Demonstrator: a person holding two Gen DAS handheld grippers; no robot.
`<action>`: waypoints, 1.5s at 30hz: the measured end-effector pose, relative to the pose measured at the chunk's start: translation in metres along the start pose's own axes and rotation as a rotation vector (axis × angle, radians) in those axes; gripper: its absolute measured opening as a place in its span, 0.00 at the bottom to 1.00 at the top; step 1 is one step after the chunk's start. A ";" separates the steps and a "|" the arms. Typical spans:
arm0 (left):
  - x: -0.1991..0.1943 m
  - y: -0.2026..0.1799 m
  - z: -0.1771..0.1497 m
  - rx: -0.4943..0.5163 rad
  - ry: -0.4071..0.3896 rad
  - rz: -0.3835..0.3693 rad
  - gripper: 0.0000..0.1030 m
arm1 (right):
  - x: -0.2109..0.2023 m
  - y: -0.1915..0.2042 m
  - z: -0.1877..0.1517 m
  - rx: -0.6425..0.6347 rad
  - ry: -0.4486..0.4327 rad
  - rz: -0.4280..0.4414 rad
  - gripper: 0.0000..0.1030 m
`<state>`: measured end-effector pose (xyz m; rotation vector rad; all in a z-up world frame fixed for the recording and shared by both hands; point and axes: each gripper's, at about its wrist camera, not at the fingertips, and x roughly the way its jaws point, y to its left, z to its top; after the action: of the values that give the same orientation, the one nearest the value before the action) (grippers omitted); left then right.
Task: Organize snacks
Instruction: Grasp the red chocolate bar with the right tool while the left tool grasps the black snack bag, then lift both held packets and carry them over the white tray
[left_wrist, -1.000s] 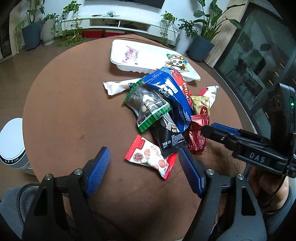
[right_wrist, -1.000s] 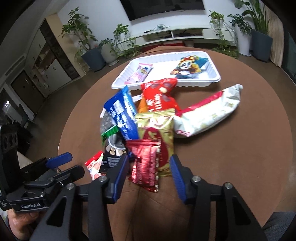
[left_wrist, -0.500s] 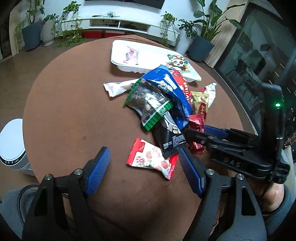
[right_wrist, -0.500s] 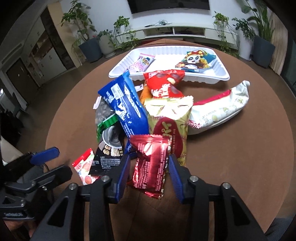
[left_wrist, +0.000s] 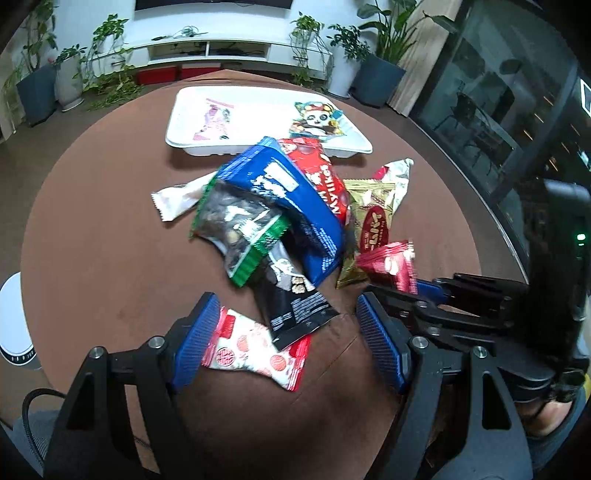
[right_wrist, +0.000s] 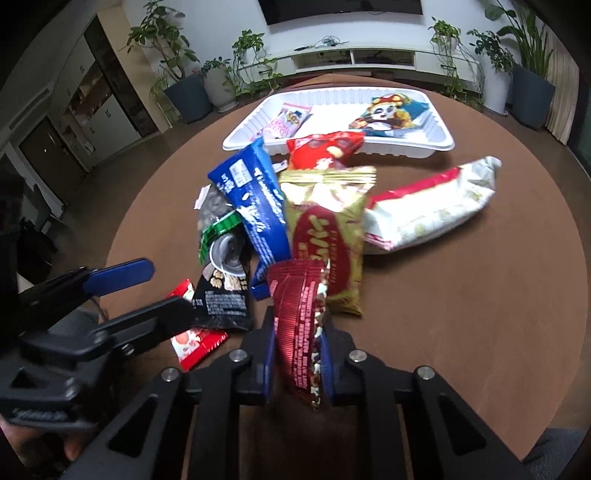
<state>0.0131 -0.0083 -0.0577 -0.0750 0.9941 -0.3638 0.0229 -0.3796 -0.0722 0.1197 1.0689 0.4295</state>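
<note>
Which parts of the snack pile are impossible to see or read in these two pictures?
- Long white packet: left wrist view, its right end lies hidden under the green-edged clear nut bag.
- Shiny dark red wrapper: right wrist view, print blurred; right tongs cover its sides.
- Black packet: small text unreadable.

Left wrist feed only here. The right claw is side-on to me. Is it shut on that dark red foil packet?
Observer: Yes. The right wrist view shows the right claw shut on the red foil packet, gripping it on both faces.
Operator: How does the packet sit?
Observer: It stands on edge in the claw, creased lengthwise.
Operator: What's right of the gold packet? I only see a wrapper end.
Observer: That end belongs to a long white-and-red bag lying beside the gold packet.
</note>
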 end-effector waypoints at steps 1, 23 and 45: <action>0.004 -0.002 0.001 0.004 0.010 -0.006 0.65 | -0.002 -0.003 0.000 0.011 -0.001 0.007 0.21; 0.078 -0.006 0.037 0.023 0.134 0.042 0.45 | -0.017 -0.026 0.000 0.071 -0.022 0.060 0.21; 0.031 0.016 0.013 0.000 0.110 -0.096 0.25 | -0.019 -0.023 -0.001 0.067 -0.026 0.071 0.20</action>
<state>0.0438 -0.0050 -0.0793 -0.1042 1.1015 -0.4592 0.0209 -0.4077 -0.0638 0.2230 1.0561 0.4551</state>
